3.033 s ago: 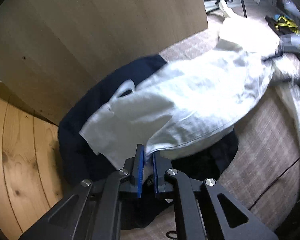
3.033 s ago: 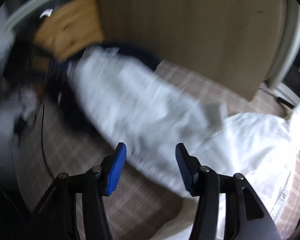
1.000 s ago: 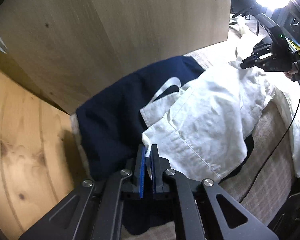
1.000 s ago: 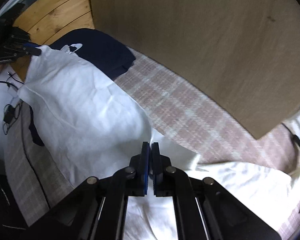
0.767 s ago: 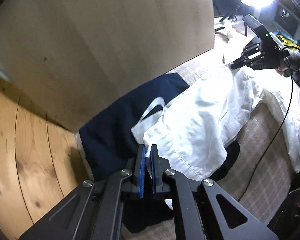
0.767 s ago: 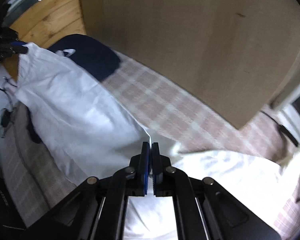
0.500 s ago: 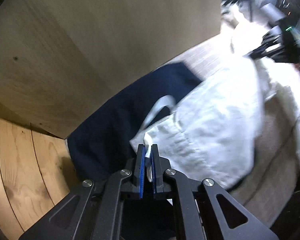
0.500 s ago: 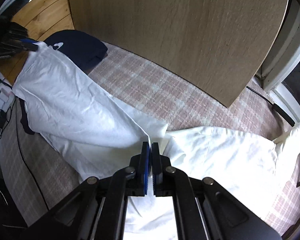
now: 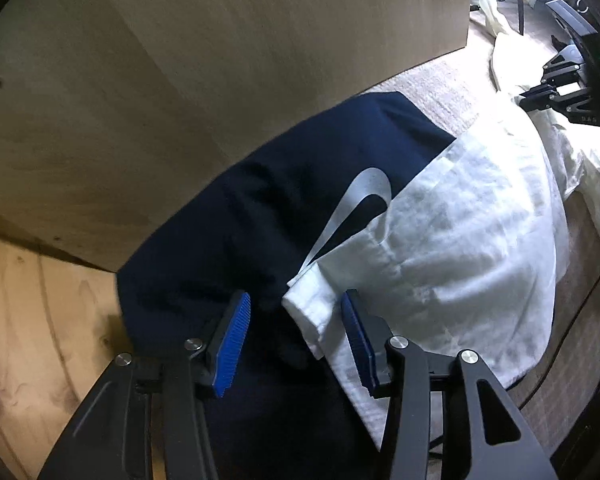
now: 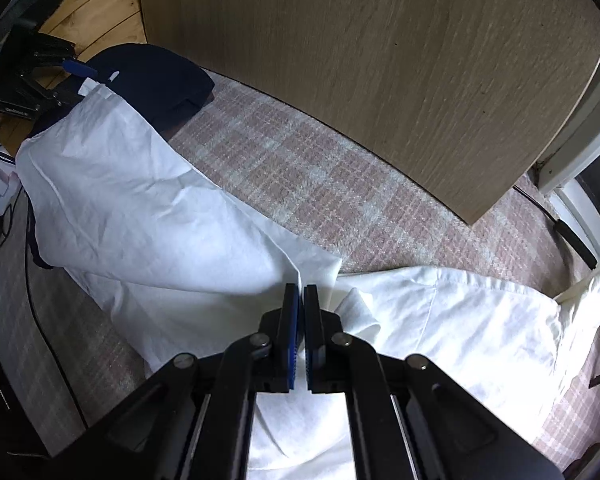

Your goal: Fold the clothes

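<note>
Left gripper (image 9: 296,340): we see its two blue-padded fingers (image 9: 232,344) spread wide apart, released; a corner of the white garment lies in the gap between them, not pinched.
Right gripper (image 10: 301,334): its two fingers are clenched together on a fold of the white garment, right at the tips.
White garment (image 10: 140,208): one long pale piece, stretched between our two grippers; its far end rests on the navy garment, its near end is bunched at the right gripper.
Second white garment (image 10: 480,320): one more, creamy white, lying flat just to the right of the clenched fingers and touching the first.
Navy garment (image 9: 268,208): one, dark blue with a single white swoosh mark, lying against the wooden board and partly covered by the white garment.
Garments counted: three in all, two white and one navy.
Checked cover (image 10: 320,168): one pinkish plaid surface beneath all the clothes.
Wooden board (image 10: 380,60): one upright panel behind the cover.
Cables (image 10: 40,320): we count at least one dark cable running along the cover's left side.
</note>
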{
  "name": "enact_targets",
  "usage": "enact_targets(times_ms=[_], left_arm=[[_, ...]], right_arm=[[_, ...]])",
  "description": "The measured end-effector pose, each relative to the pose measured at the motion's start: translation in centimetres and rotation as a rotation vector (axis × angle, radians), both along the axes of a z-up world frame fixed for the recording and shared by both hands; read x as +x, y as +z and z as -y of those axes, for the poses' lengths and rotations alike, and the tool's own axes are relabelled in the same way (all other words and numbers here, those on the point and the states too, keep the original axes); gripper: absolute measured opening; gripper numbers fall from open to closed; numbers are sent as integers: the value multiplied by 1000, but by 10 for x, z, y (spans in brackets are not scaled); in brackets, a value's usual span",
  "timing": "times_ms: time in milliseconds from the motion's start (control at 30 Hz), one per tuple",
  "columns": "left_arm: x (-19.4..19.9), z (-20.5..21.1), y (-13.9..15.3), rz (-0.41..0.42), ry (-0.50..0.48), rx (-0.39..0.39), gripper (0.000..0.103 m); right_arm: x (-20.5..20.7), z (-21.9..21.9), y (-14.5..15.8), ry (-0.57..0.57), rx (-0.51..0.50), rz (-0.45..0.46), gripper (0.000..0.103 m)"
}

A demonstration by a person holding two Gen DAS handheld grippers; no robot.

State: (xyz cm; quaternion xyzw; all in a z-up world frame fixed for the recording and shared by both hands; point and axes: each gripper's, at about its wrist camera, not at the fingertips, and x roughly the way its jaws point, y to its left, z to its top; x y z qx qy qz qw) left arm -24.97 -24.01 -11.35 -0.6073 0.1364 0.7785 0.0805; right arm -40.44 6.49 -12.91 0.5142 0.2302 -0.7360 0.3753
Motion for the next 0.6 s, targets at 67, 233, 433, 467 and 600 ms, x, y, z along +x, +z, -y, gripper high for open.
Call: enact_targets(times_ms=[67,233,433,467,600], left_arm=[[1,0,0,-9,24,36,35],[18,-15,5,-62,29,33,10],[42,-24,32,-122,67,63,3],[48,-21,41,-138,77,65,3],[64,-7,74,-177,125,44,3]], right_arm=[[-2,3,-6,-4,-2,0,3],[-2,2,-6,-21,-8,-1,3],[0,3,3,-36,-21,-20,3],[0,3,7,-37,-34,-17,3],[1,3,25,-42,-96,-19,3]])
